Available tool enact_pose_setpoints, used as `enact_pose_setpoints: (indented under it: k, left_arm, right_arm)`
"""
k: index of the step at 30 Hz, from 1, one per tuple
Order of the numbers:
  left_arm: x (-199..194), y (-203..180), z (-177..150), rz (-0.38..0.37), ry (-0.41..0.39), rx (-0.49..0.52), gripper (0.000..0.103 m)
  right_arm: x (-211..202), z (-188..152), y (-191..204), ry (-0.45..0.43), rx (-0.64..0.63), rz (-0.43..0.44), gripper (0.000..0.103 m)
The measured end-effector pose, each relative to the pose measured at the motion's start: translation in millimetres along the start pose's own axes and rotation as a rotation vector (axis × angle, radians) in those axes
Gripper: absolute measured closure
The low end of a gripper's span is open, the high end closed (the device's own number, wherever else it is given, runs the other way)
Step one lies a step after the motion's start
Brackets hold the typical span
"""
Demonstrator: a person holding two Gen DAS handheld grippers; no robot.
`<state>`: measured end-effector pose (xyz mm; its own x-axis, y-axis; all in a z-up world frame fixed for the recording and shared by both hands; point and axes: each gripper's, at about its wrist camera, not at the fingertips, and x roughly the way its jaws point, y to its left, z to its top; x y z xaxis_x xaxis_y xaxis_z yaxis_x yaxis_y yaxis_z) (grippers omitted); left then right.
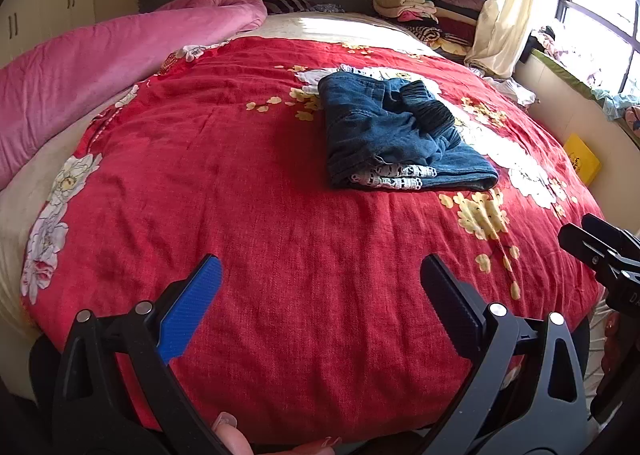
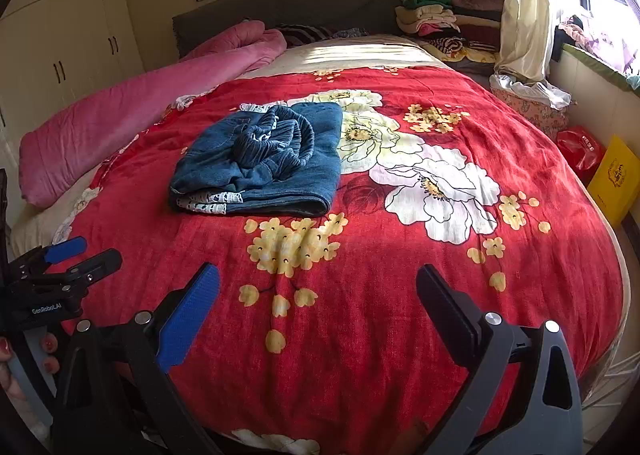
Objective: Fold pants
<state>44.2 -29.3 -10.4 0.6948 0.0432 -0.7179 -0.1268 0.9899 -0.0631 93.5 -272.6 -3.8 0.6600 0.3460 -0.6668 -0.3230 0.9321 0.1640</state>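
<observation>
Left side first: the pink quilt (image 1: 100, 67) lies rolled along the bed's edge at about nine o'clock, well apart from the work and no bother to anyone. The left gripper (image 1: 320, 307) hovers low over the near end of the red floral blanket (image 1: 240, 195), jaws spread wide, holding nothing.

Centre now — the pants (image 1: 396, 135) sit at roughly twelve to one o'clock from that gripper, a blue denim bundle already folded into a squarish stack on the blanket. White lace trim peeks out along the near edge, and a ribbed, gathered waistband sits bunched on top. My read: soft, limp cloth, light enough, not slippery, but several layers thick, so a pinch on the top layer alone would likely peel the stack open. The neat folded edge on the near right looks the safer place to grip, all layers at once; the lace could snag.

From the right wrist view, the right gripper (image 2: 318, 307) is also wide open and empty, with the pants (image 2: 260, 163) at about eleven o'clock. Nothing lies between either gripper and the bundle — just open blanket.

Farther right, stacked clothes (image 2: 440, 19) pile beside the headboard at about one o'clock, a curtain (image 2: 524, 11) hangs by the window, and a yellow box (image 2: 616, 179) stands off the bed at three o'clock. All well clear.
</observation>
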Motion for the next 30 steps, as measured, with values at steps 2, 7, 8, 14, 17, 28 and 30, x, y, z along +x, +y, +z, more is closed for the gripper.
enact_pose_setpoints:
  k: [2,7,8,14,17,28,30]
  left_arm:
    - [1,3,2,0.011,0.003,-0.006,0.01]
    - [4,13,6,0.05,0.004,-0.016,0.01]
    - [6,16,7,0.06,0.004,-0.014,0.01]
    - [24,55,25,0.07,0.022,-0.087,0.01]
    - [34,91,45,0.096,-0.006,-0.153,0.01]
    - [185,220,120,0.371,0.203,-0.243,0.008]
    - [166,223,110,0.326,0.102,-0.279,0.008]
  right_arm:
    - [2,1,-3,0.003,0.002,-0.003,0.005]
    - [8,2,-15,0.007,0.019,-0.021,0.005]
    - [10,3,-19,0.01,0.023,-0.026,0.005]
    - [28,12,-54,0.028,0.066,-0.093,0.005]
    - [38,23,-82,0.03,0.088,-0.16,0.005]
    - [119,90,-253,0.141,0.236,-0.55,0.005]
    - [147,77,-278,0.208,0.297,-0.511,0.004]
